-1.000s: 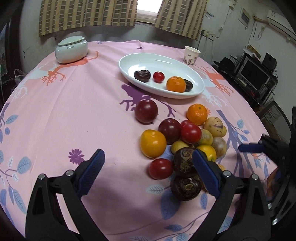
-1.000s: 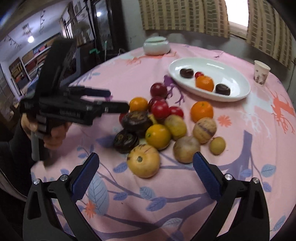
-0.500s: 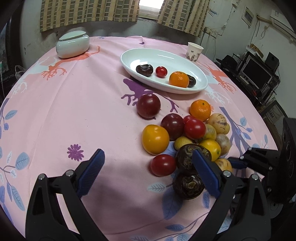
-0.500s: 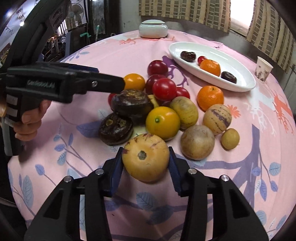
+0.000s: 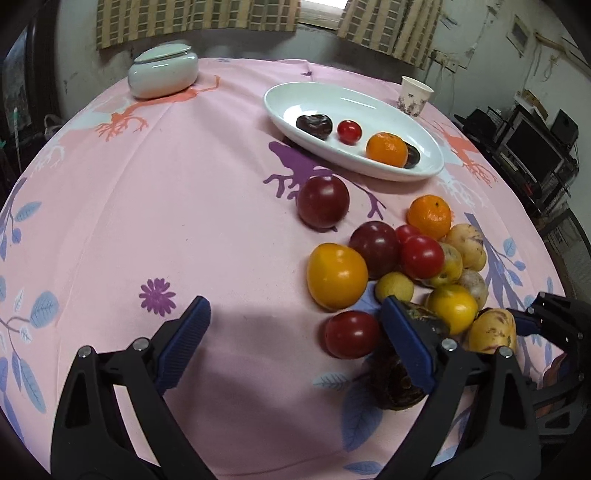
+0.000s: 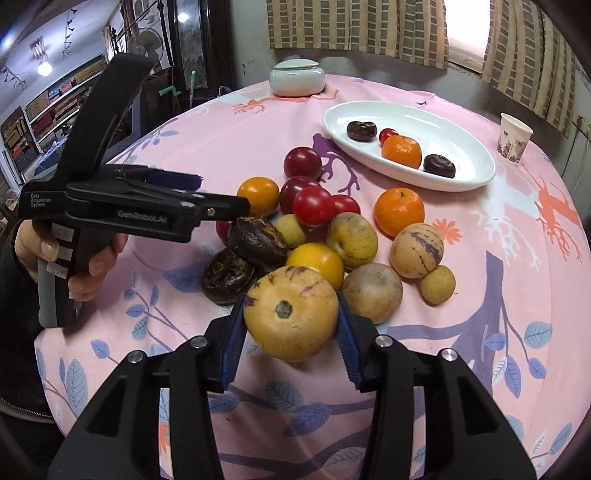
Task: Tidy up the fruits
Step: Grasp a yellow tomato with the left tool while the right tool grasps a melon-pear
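Four fruits lie in the dish [image 6: 476, 173] (two dark ones, a cherry tomato, an orange); most are heaped on the cloth [image 5: 147, 221] short of it. The right gripper [image 6: 291, 317] is clamped on a melon [image 6: 291, 317] at the heap's near edge. The left gripper [image 5: 295, 343] gapes beside the heap.

Round table [image 5: 184, 206] w/ pink cloth, printed w/ leaves & branches. Behind it, a grey stained wall [image 6: 251, 51] is hung w/ checked tan curtains [image 6: 354, 26]; daylight is let in thru a window [image 6: 467, 27] btwn them. Shelves [image 6: 55, 107] & a lit bulb [image 6: 43, 68] are seen far left in right-wrist view. Black electronics on a rack [image 5: 532, 151] are seen at right in left-wrist view.
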The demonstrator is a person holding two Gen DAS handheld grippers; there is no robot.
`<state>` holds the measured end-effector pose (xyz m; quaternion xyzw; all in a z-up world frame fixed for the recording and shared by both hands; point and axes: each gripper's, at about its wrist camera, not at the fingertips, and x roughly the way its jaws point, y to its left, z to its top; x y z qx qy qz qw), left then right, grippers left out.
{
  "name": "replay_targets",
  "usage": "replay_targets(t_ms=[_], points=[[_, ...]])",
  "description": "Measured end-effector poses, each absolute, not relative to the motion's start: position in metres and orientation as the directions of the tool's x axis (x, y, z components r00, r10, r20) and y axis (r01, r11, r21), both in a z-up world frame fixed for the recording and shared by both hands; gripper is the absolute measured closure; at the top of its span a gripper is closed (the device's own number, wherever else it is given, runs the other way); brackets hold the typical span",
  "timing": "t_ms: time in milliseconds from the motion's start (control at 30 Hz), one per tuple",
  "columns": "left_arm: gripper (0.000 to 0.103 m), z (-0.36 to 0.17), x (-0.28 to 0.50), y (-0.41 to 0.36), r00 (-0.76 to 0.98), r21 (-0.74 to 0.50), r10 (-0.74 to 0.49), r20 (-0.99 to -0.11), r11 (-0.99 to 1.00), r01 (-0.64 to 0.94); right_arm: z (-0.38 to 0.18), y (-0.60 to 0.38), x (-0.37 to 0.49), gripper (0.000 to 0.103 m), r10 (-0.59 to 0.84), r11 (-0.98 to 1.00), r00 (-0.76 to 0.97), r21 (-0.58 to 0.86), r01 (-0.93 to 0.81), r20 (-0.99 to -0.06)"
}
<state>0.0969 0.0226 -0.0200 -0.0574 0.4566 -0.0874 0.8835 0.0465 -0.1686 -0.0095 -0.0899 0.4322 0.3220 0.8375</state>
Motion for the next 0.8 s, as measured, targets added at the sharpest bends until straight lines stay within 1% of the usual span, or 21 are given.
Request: replay_targets(t_ms=[67,167,233,300,333,367,400,533,567,633,800], points=[[0.01,-0.019,0.099,0.018,0.57,-0.153,-0.194,-0.798,0.981,0.119,-0.007,-0.171,0.047,0.057,0.474,0.775,0.418,0.142,-0.616,-0.775],[0.019,-0.023,0.109,0.009,0.551,-0.119,-0.181,-0.814,0.982,0.147,-0.003,-0.175,0.047,0.057,0.484,0.775,0.419,0.154,-0.613,-0.768],[0.024,-0.026,0.113,0.007,0.538,-0.136,-0.194,-0.82,0.98,0.145,-0.001,-0.176,0.046,0.057,0.489,0.773,0.421,0.156,-0.615,-0.763],[0.035,-0.028,0.118,0.004,0.523,-0.153,-0.214,-0.825,0.975,0.158,0.0,-0.177,0.045,0.057,0.494,0.771,0.421,0.16,-0.616,-0.761],[0.039,-0.028,0.12,0.003,0.516,-0.172,-0.238,-0.823,0.97,0.172,0.0,-0.177,0.045,0.057,0.495,0.771,0.419,0.162,-0.617,-0.761],[0.047,-0.029,0.123,0.002,0.505,-0.191,-0.259,-0.824,0.964,0.184,0.0,-0.177,0.045,0.057,0.494,0.77,0.417,0.162,-0.617,-0.763],[0.052,-0.029,0.126,0.001,0.493,-0.213,-0.283,-0.823,0.957,0.194,-0.001,-0.176,0.045,0.057,0.494,0.769,0.414,0.162,-0.618,-0.765],[0.055,-0.031,0.129,0.0,0.505,-0.23,-0.304,-0.808,0.951,0.205,-0.004,-0.174,0.045,0.057,0.489,0.766,0.401,0.162,-0.622,-0.775],[0.065,-0.031,0.128,-0.001,0.505,-0.23,-0.308,-0.806,0.95,0.212,-0.004,-0.174,0.044,0.057,0.487,0.767,0.401,0.16,-0.622,-0.776],[0.065,-0.031,0.126,-0.003,0.511,-0.216,-0.298,-0.806,0.953,0.214,-0.004,-0.174,0.045,0.057,0.487,0.768,0.401,0.162,-0.62,-0.776],[0.065,-0.024,0.116,-0.002,0.521,-0.235,-0.316,-0.793,0.947,0.217,-0.002,-0.176,0.043,0.057,0.493,0.768,0.408,0.164,-0.62,-0.768]])
